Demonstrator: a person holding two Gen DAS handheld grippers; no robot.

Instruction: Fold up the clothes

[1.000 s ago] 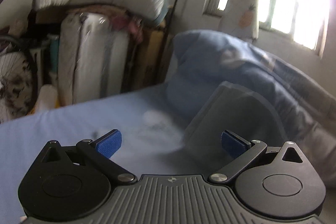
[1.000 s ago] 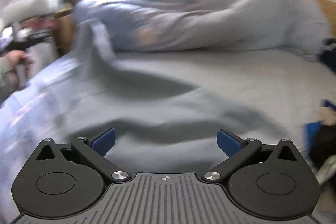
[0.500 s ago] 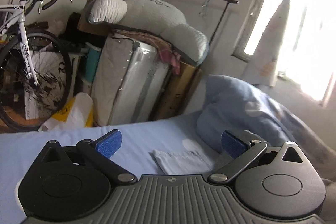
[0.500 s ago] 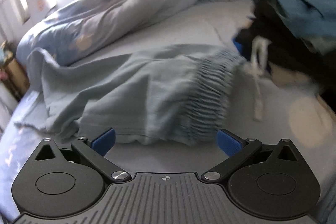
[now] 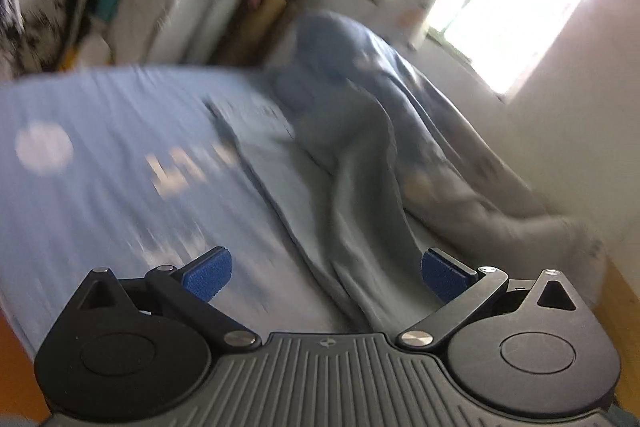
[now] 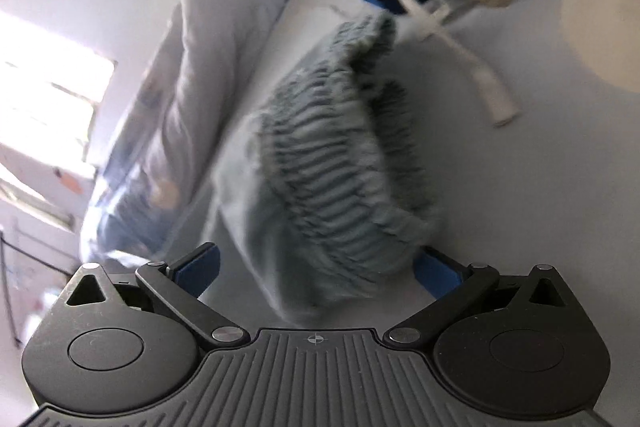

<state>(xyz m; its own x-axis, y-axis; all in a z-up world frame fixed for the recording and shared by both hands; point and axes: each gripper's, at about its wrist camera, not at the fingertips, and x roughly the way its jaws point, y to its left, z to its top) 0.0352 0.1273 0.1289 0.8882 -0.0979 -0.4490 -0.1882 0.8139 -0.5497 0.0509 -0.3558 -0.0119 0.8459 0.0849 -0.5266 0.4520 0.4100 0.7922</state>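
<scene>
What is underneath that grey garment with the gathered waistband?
The grey garment lies on the pale blue bedsheet. Whatever sits beneath its folds is covered. A rumpled duvet lies beside it.

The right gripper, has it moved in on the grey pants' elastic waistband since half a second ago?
Yes. The right gripper has closed in on the gathered waistband lying on the bed sheet; the waistband now sits between its open fingers, not yet clamped.

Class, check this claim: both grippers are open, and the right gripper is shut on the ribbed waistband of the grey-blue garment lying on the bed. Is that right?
Not quite. The right gripper is open: in the right wrist view its blue pads stand wide apart either side of the ribbed waistband, gripping nothing. The left gripper is open too.
</scene>
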